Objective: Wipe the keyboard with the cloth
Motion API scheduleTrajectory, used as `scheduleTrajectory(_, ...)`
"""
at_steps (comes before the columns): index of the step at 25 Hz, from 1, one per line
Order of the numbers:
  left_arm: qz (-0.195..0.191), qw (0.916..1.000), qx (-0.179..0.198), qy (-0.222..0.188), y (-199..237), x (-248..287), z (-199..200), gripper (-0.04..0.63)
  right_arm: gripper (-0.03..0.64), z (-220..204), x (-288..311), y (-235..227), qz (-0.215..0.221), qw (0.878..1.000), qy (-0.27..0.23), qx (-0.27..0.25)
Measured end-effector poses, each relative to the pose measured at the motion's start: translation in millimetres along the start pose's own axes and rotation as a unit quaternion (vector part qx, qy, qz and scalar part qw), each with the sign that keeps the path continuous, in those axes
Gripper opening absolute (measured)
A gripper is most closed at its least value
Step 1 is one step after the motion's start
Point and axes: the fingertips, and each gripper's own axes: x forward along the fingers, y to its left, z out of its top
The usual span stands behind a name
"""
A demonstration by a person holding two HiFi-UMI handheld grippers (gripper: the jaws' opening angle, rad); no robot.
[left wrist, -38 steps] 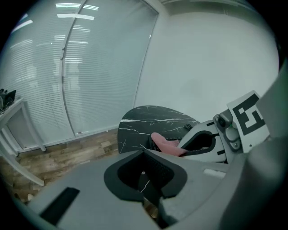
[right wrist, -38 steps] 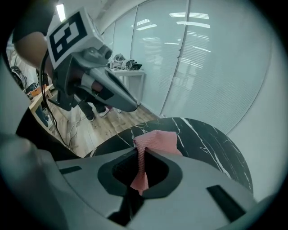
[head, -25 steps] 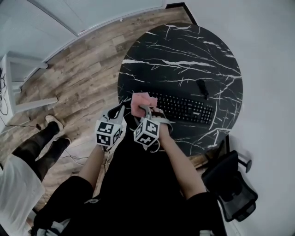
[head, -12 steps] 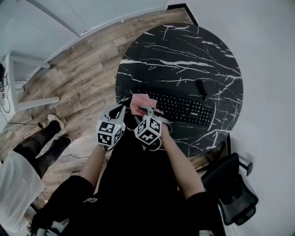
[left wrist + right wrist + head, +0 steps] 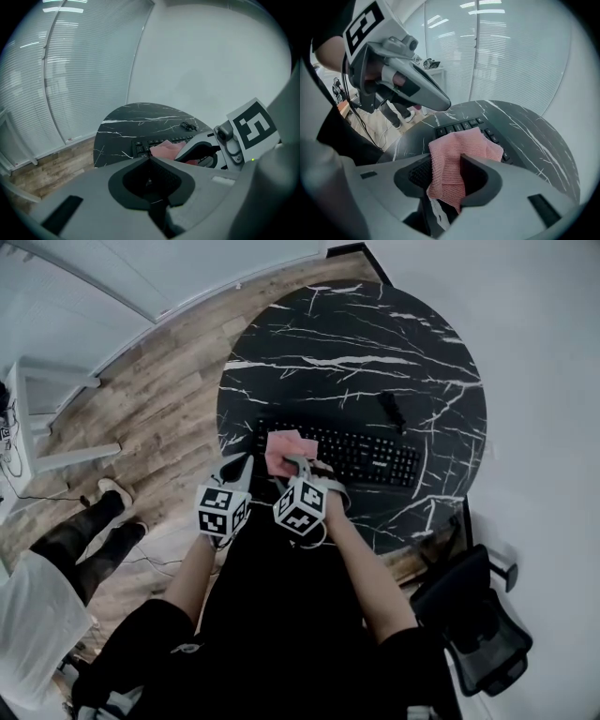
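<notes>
A black keyboard lies on the round black marble table. A pink cloth is draped over the keyboard's left end, and my right gripper is shut on it. In the right gripper view the folded cloth runs down between the jaws, which have just been opening a little, above the keys. My left gripper hovers just left of it at the table's near edge. Its jaws meet with nothing between them. The left gripper view shows the cloth and the right gripper.
A small black coiled cable lies on the table beyond the keyboard. A black office chair stands at the lower right. Another person's legs and a white stand are on the wooden floor to the left.
Both grippers have shifted rightwards along the table's near edge. The cloth, earlier beside the keyboard's left end, now lies over its leftmost keys.
</notes>
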Motion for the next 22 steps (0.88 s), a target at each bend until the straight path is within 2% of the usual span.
scheduleTrajectory(7, -0.008, 0.9999, 0.012, 0.006, -30, 15, 6, -0.002, 0.152, -26, -15, -7, -0.008, 1.000, 0.003, -0.003)
scheduleTrajectory(22, -0.028, 0.9981, 0.044, 0.033, -83, 40, 4, -0.002, 0.152, -74, -41, -22, -0.023, 0.999, 0.002, 0.027)
